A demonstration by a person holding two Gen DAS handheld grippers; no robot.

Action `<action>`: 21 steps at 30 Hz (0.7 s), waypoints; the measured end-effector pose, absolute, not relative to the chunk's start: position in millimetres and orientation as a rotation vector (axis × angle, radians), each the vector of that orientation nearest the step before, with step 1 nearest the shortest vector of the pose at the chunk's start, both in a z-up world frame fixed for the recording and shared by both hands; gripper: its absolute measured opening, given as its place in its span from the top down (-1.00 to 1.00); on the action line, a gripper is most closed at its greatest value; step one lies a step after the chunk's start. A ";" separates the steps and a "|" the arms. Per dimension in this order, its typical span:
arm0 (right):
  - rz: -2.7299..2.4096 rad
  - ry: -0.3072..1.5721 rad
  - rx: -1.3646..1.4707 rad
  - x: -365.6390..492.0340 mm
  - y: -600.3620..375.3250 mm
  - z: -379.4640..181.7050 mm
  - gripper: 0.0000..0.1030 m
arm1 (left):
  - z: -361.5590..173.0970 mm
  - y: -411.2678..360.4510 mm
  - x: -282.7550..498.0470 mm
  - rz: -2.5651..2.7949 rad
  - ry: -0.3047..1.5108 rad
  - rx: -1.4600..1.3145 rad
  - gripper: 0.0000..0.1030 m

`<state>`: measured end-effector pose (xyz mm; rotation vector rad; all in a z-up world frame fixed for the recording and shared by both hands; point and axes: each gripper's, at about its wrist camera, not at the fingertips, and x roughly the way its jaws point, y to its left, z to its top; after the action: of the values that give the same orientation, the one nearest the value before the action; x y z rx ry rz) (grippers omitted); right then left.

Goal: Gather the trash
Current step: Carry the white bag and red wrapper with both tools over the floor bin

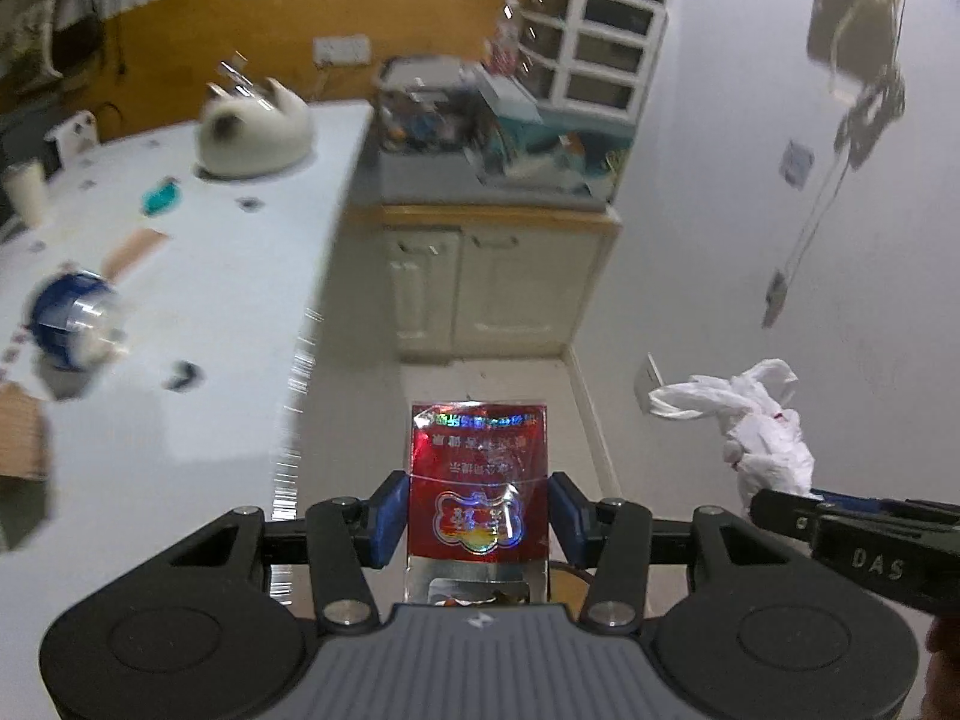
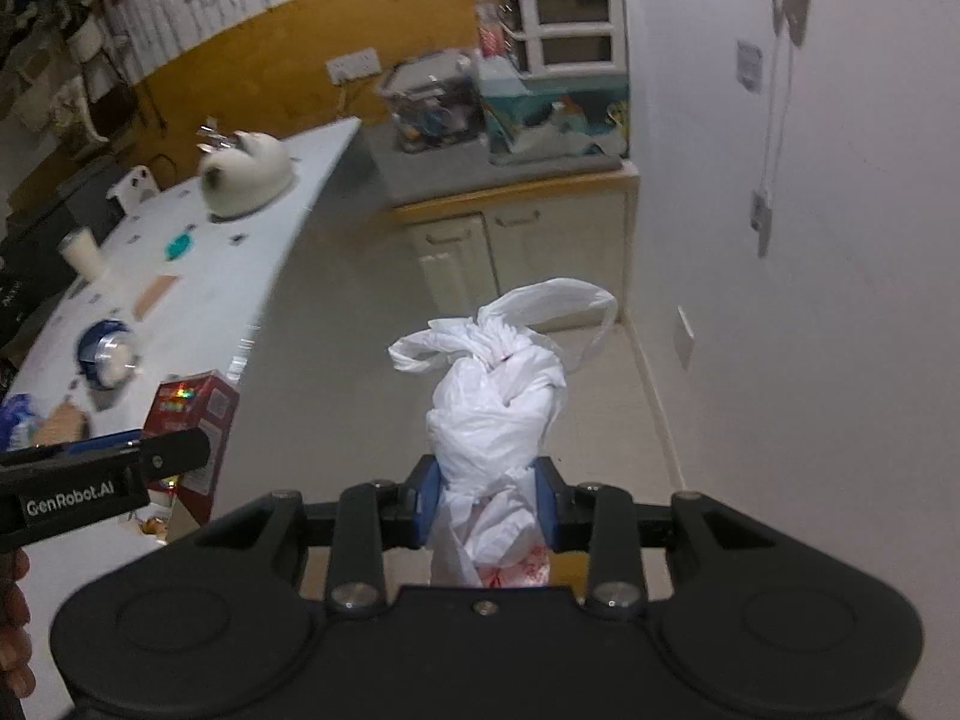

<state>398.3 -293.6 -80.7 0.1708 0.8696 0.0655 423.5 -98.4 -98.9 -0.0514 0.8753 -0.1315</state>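
My left gripper is shut on a red cigarette box with a shiny holographic band, held upright above the floor beside the white table. My right gripper is shut on a knotted white plastic bag, also held in the air. The bag also shows at the right of the left wrist view, with the right gripper below it. The red box also shows at the left of the right wrist view, held by the left gripper.
On the white table stand a white cat-shaped object, a blue and clear round container, a teal item, a white cup and cardboard. A cream cabinet with cluttered top and white drawers stands ahead.
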 end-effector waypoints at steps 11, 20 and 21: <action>0.039 1.002 0.206 454.1 -339.4 -228.0 0.33 | -246.0 -150.4 489.9 -0.134 0.943 -0.156 0.01; 0.030 1.114 0.218 484.7 -347.3 -388.0 0.33 | -380.3 -158.0 523.9 -0.055 1.023 -0.230 0.01; 0.028 1.129 0.215 487.1 -346.8 -404.3 0.33 | -397.1 -155.7 526.2 -0.039 1.044 -0.237 0.01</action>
<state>487.1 -346.8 -404.3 0.2149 1.1286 0.0280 526.2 -155.7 -397.1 -0.2375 1.0444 -0.0390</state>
